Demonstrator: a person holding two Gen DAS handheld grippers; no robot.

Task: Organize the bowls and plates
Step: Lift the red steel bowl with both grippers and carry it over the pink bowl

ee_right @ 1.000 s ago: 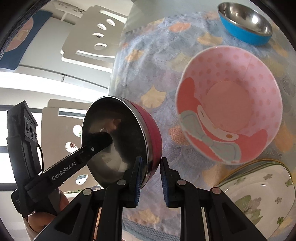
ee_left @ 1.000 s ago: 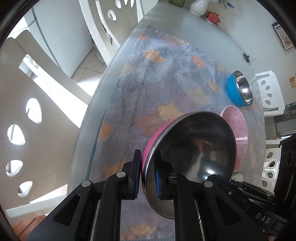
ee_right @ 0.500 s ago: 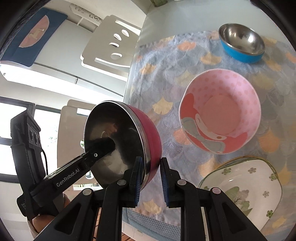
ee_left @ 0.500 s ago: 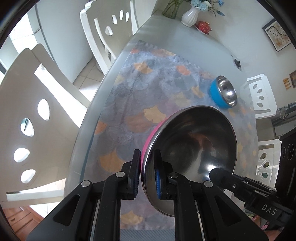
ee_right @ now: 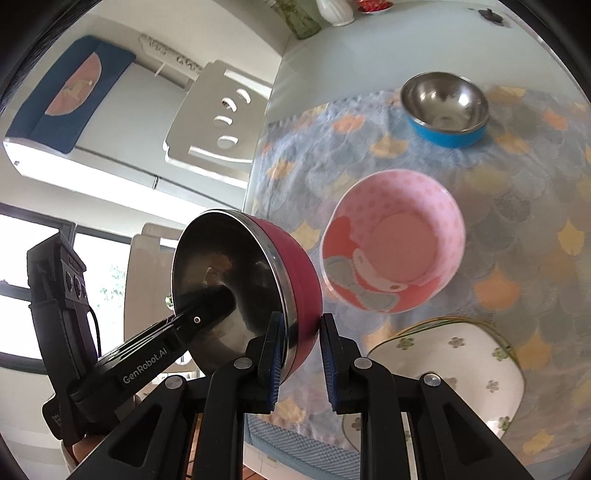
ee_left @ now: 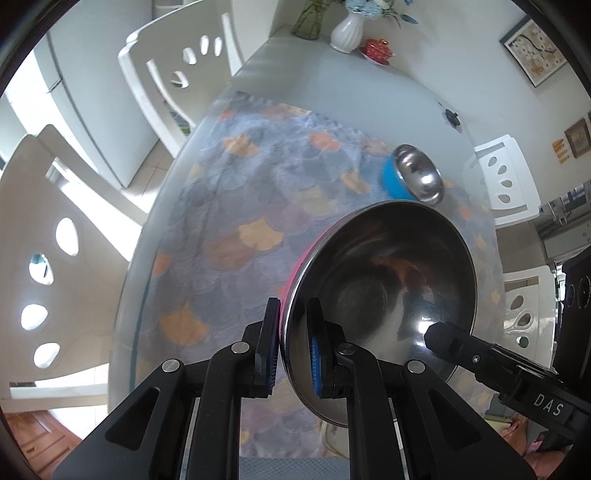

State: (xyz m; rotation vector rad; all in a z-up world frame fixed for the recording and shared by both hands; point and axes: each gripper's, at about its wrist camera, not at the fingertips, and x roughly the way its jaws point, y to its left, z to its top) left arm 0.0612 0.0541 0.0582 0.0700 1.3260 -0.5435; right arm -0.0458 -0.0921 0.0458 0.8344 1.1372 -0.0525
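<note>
Bowl (ee_left: pixel 384 295) (steel inside, pink outside) tilts on edge.

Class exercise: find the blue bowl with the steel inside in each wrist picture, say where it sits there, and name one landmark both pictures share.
Left wrist: blue bowl right of centre, upper half, just beyond the held pink steel bowl.
Right wrist: blue bowl upper right, beyond the pink patterned bowl.
Shared landmark: white vase at the table's far end.

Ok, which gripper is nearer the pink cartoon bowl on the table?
Right. The right gripper grips the steel bowl by the rim on the side facing the pink cartoon bowl; the left gripper grips the rim's far side, farther away.
</note>
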